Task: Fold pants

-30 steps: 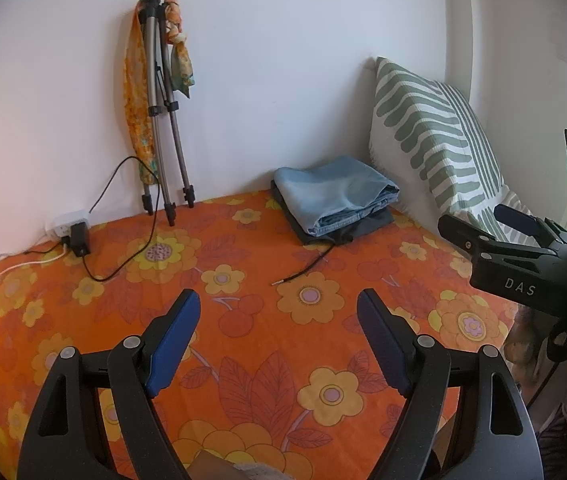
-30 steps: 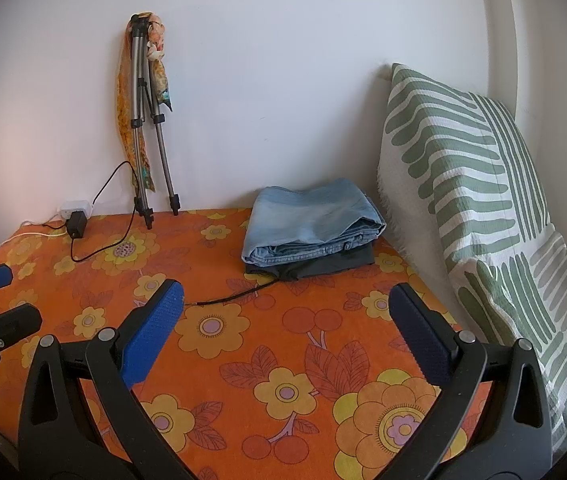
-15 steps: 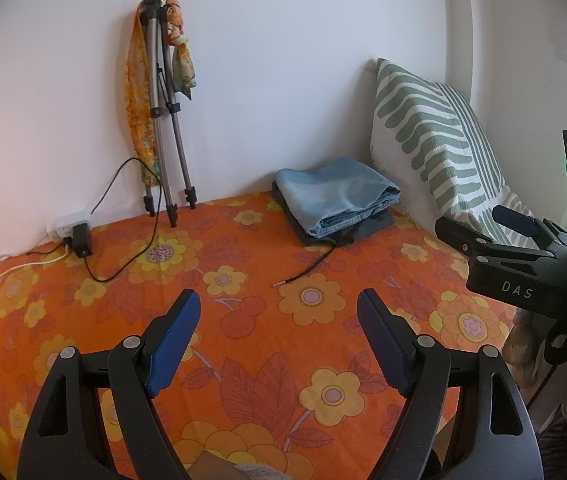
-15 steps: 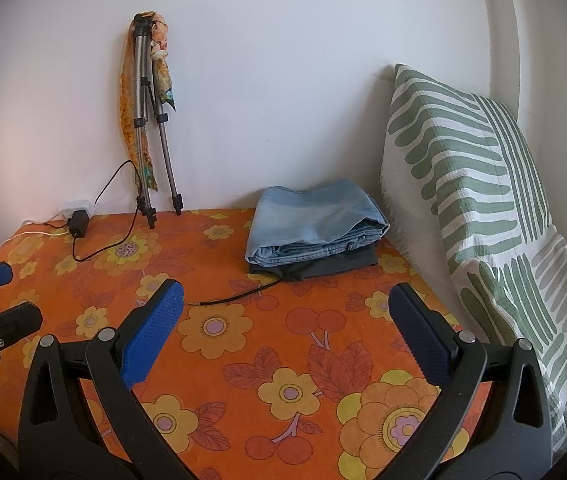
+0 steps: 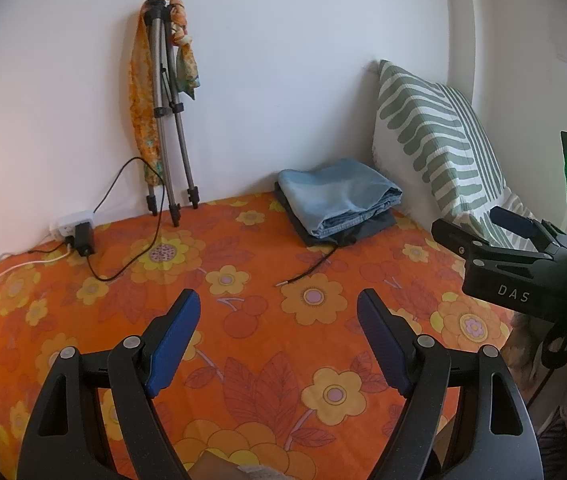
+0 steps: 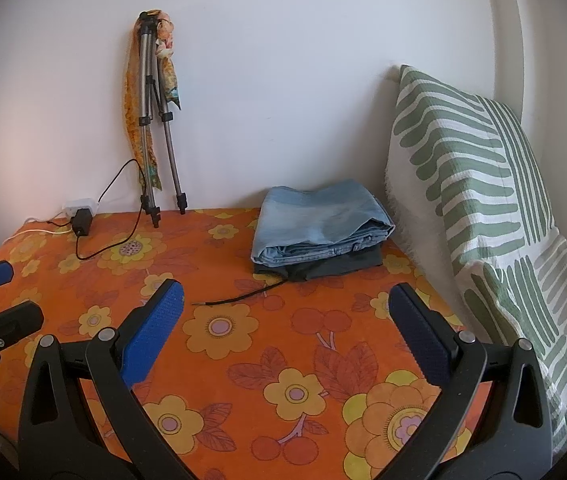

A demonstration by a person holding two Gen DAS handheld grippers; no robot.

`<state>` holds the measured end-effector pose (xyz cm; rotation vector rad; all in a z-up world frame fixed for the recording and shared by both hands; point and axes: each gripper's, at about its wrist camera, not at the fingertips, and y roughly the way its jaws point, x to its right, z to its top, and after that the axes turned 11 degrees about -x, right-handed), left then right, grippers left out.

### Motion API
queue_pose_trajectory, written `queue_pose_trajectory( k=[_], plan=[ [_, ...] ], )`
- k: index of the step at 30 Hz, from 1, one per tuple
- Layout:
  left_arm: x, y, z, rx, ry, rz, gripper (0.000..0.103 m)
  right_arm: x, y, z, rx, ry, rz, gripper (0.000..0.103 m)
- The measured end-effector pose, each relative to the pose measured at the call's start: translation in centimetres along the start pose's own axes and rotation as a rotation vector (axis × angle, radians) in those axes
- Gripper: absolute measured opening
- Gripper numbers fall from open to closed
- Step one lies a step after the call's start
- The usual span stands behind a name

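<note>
Right wrist: folded pants [image 6: 321,220] beside pillow [image 6: 479,184] | tripod [image 6: 155,120] (against wall) | both jaws open, empty

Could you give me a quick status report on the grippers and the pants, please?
Left gripper open, empty, above the bedspread. Right gripper open, empty. Folded pants stacked by the pillow. Drawstring trailing out front; nothing blocking.

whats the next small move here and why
Probably withdraw both grippers. The left gripper and right gripper are open and empty above the bedspread, while the jeans already lie folded on the dark pants by the pillow.
</note>
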<state>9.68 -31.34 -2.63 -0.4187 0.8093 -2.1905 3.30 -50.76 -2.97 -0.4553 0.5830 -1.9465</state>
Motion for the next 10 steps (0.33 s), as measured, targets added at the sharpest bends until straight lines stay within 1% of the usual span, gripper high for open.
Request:
queue_pose_trajectory(
  k=[7, 10],
  plan=[
    [-0.33, -0.01, -0.04, 0.005, -0.007, 0.004, 0.081, -0.22, 0.38, 0.17, -0.002, -0.01, 0.015, 0.103],
    [-0.74, 0.34, -0.13, -0.005, -0.021, 0.012, 0.081, -0.55, 0.71, 0.37, -0.005, -0.015, 0.025, 0.103]
  ],
)
